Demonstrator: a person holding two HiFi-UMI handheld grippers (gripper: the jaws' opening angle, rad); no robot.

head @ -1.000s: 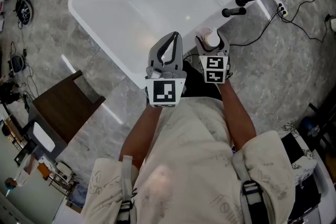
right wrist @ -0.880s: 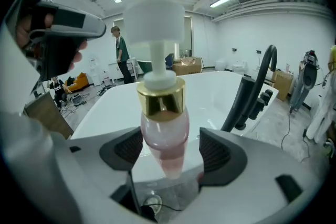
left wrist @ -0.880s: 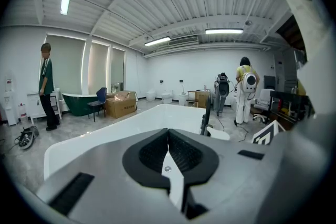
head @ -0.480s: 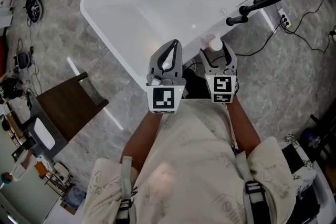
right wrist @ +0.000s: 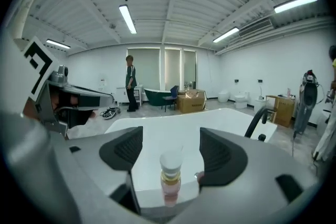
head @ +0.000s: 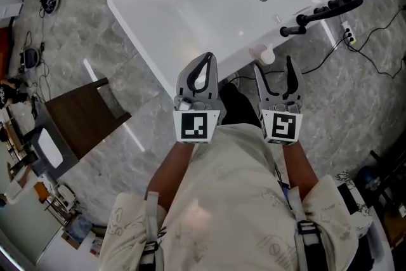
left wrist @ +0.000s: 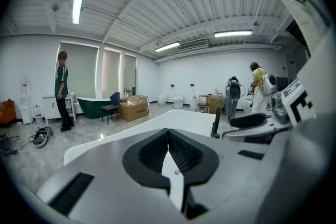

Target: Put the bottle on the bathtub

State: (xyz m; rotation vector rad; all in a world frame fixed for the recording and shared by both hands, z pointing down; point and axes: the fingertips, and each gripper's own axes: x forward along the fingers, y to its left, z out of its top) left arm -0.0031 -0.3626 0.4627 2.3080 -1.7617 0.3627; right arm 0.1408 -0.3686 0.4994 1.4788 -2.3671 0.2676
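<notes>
- My right gripper (head: 274,73): jaws wide apart, touching nothing. The bottle (head: 265,55) stands upright on the bathtub (head: 143,41) rim just ahead of them, so I judge it placed.
- My left gripper (head: 204,65): jaws together, empty, held aside because it is unneeded.

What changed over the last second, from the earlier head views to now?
The right gripper let go of the bottle. Its jaws now stand apart and it has drawn back toward the person, leaving the bottle upright on the near rim of the bathtub, clear of both jaws. The left gripper stayed shut and empty, held beside the right one.
</notes>
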